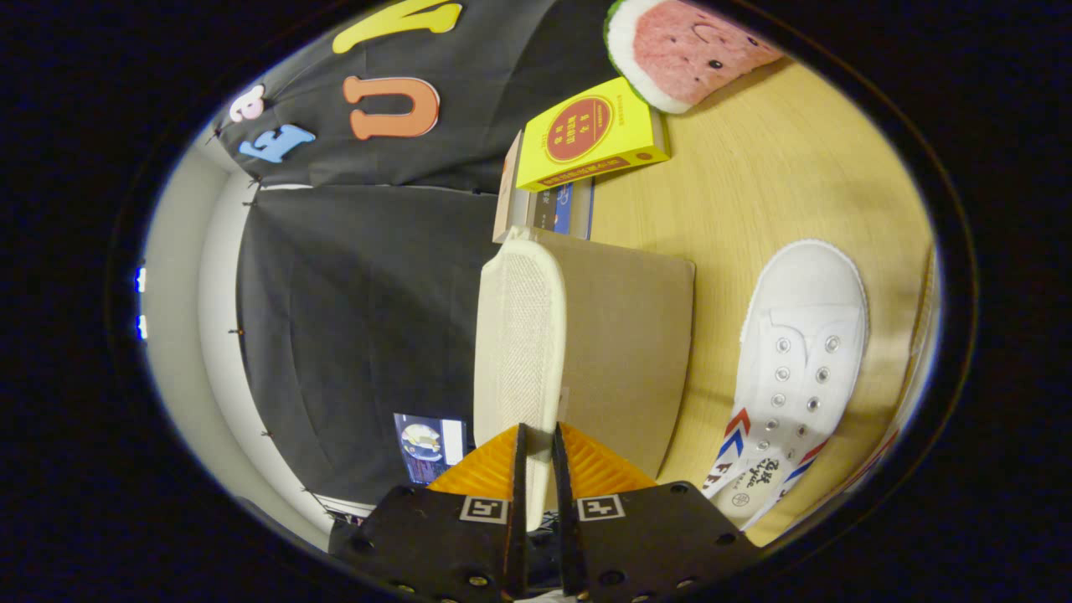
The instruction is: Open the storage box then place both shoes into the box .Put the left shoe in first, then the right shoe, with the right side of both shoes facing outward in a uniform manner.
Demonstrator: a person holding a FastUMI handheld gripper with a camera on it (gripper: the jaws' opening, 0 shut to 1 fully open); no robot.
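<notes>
Gripper [536,469]: ribbed pads, matt plates w/ small screws, fingers closed on the shoe [519,335], whose sole looks like rubber w/ fine grid texture. Box [628,352]: plain matt cardboard. Second shoe [796,352]: cloth upper, smooth toe cap, shiny metal eyelets. Table [770,167]: smooth wood-grain, slight sheen. Book [590,134] at the far edge: paper cover. Watermelon toy [682,46]: fuzzy plush.
</notes>
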